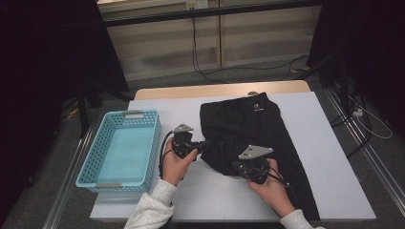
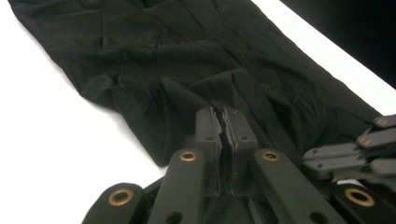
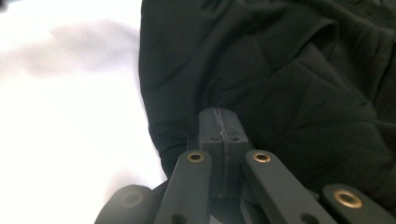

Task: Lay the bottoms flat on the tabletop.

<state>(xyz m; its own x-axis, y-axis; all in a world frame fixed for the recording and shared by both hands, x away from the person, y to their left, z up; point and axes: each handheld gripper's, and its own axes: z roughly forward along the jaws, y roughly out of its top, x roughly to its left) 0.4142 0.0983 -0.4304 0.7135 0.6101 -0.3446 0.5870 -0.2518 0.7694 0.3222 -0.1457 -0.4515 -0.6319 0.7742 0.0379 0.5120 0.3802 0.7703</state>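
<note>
Black garment (image 1: 253,133) spread over tabletop (image 1: 329,157) centre toward right edge. Left gripper (image 1: 206,144) clenched on fabric fold at garment's left hem; right gripper (image 1: 235,165) clenched on near hem. Blue basket (image 1: 125,150) by left edge.

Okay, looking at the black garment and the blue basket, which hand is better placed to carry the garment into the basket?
Left, probably. The left gripper pinches the black garment at its edge nearest the blue basket. The right gripper also grips a fold, but farther from the basket.
</note>
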